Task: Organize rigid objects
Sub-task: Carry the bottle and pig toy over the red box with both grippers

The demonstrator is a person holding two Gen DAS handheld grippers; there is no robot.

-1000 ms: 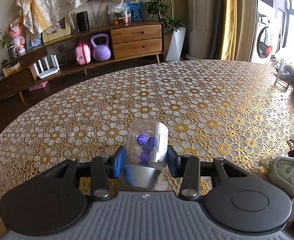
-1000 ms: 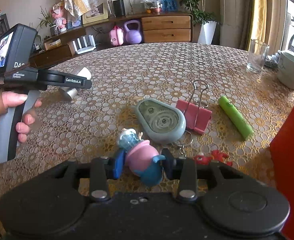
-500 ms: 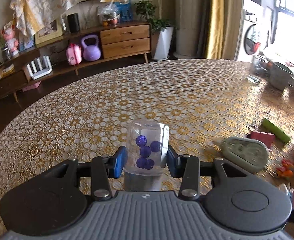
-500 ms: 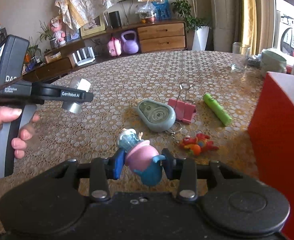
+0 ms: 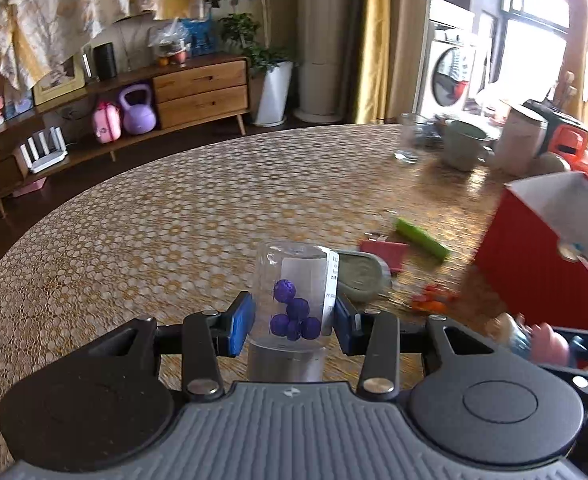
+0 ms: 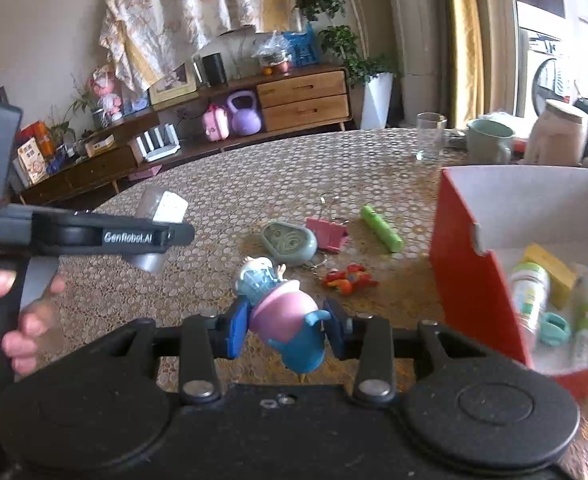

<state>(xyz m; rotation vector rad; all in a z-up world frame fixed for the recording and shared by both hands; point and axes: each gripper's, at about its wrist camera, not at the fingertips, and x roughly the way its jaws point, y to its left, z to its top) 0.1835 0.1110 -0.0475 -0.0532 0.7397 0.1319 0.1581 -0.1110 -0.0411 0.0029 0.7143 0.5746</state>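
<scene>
My left gripper (image 5: pixel 292 326) is shut on a clear bottle (image 5: pixel 296 300) with a silver cap and several purple balls inside, held above the table. From the right wrist view that gripper (image 6: pixel 162 236) shows at the left with the bottle (image 6: pixel 160 208). My right gripper (image 6: pixel 288 326) is shut on a pink and blue pig figure (image 6: pixel 284 312), which also shows low at the right of the left wrist view as the figure (image 5: pixel 534 340). A red box (image 6: pixel 462 264) with a white inside stands at the right and holds several small items.
On the gold-patterned tablecloth (image 6: pixel 254 184) lie a grey tape dispenser (image 6: pixel 290 242), a pink binder clip (image 6: pixel 328 232), a green tube (image 6: pixel 382 228) and a red toy (image 6: pixel 348 276). A glass (image 6: pixel 430 136), a green mug (image 6: pixel 488 142) and a white jug (image 6: pixel 558 132) stand at the back right.
Both grippers rose and swung to the right with their loads. The red box came into view at the right, and its inside now shows in the right wrist view.
</scene>
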